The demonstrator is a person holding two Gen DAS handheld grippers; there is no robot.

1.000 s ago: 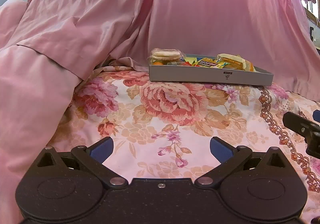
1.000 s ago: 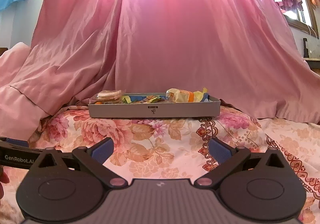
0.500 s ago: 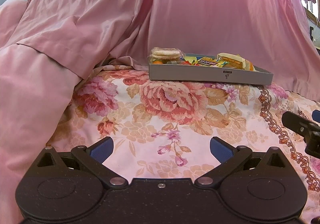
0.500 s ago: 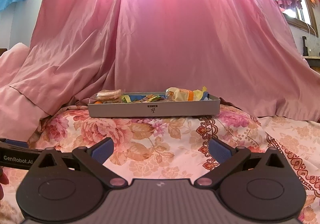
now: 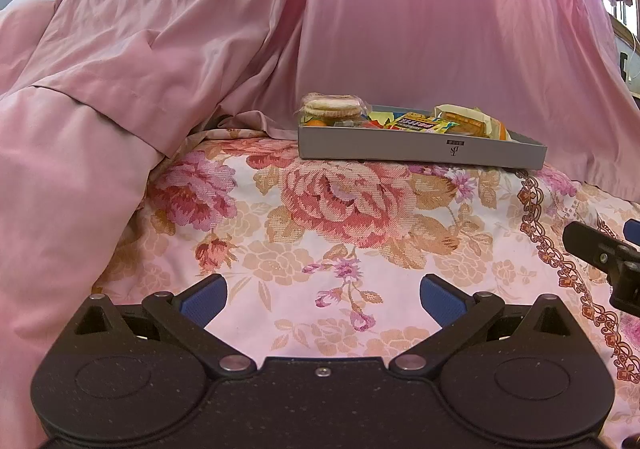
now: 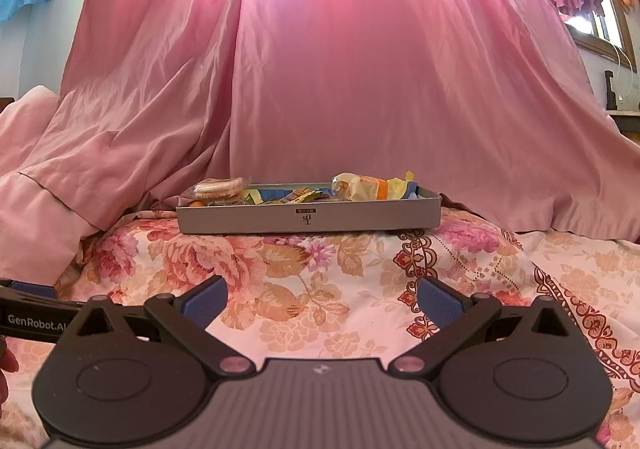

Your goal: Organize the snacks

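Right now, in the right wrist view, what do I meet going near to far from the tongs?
Right tongs, open → floral bedspread → grey tray of snacks → pink curtain.

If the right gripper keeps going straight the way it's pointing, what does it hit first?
Probably the near wall of the grey tray of snacks. The right gripper, jaws open and empty, faces it across bare floral bedspread; depth is hard to judge.
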